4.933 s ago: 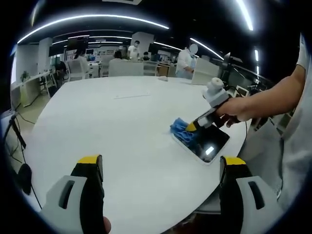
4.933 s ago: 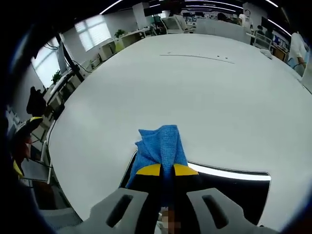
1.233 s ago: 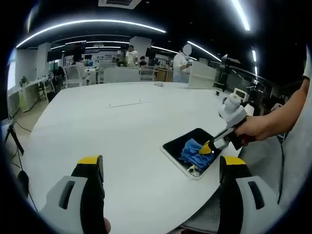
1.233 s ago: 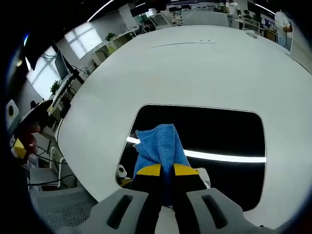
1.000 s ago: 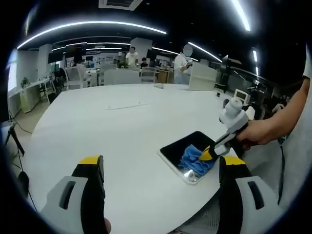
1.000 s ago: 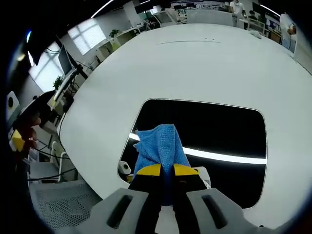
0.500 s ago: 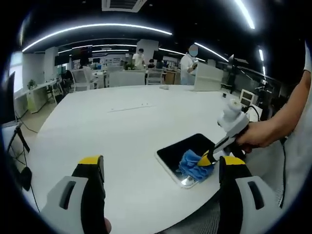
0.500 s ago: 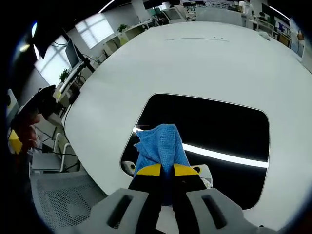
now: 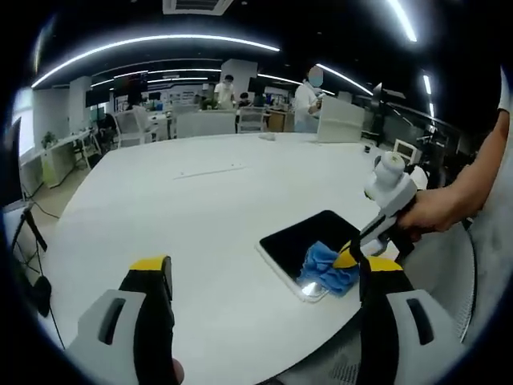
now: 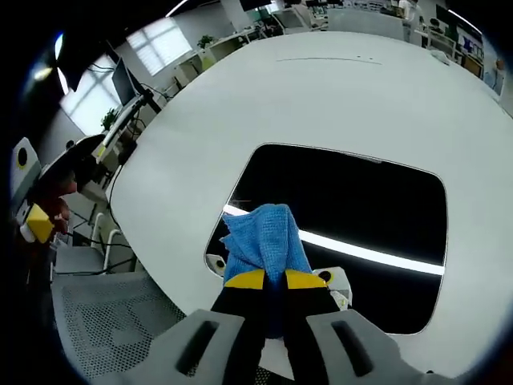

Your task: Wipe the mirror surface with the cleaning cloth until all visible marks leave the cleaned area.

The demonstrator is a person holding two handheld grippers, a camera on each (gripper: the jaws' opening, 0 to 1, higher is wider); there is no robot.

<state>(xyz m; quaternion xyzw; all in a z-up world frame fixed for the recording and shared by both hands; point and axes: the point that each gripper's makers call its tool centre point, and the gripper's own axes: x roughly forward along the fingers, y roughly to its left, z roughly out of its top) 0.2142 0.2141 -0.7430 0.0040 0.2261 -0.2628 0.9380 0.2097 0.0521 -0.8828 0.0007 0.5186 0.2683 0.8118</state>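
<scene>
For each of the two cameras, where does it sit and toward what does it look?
Left gripper view: rides the left gripper, held back over the white table, facing the mirror; a hand holds the right gripper there.
Right gripper view: rides the right gripper, looking down on the mirror; its jaws pinch the blue cloth.
Shared: mirror, cloth, table.

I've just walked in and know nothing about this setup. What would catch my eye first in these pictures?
The bright blue cleaning cloth, clamped in the right gripper, sits on the dark mirror, near the corner closest to the person. The mirror lies flat close to the edge of a big white table and reflects a long strip of ceiling light. In the left gripper view, the left gripper hangs open over the table, holding nothing.
</scene>
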